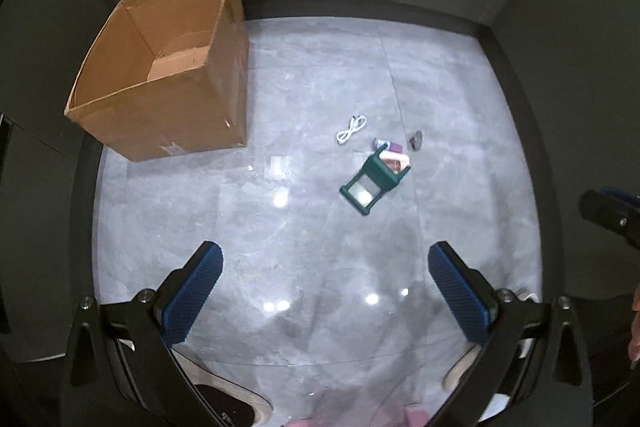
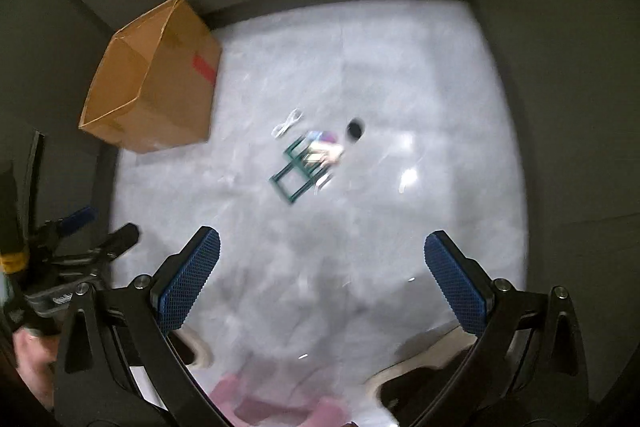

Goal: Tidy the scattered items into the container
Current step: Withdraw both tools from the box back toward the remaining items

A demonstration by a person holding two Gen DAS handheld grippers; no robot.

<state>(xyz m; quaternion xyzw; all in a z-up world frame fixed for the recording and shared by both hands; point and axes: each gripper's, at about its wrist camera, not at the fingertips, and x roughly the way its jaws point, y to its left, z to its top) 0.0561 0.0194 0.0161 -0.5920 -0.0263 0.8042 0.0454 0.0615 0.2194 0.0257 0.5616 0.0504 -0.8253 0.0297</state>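
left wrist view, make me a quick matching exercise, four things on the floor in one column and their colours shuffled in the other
Things:
1. cardboard box
2. coiled cable
3. small rack lying on its side
4. small object to the right of the pile

Colours:
A. white
B. dark grey
C. brown
D. dark green

Pairs: 1-C, 2-A, 3-D, 4-B

Right wrist view motion-blurred, small items [image 2: 324,147] beside green rack [image 2: 298,173] indistinct
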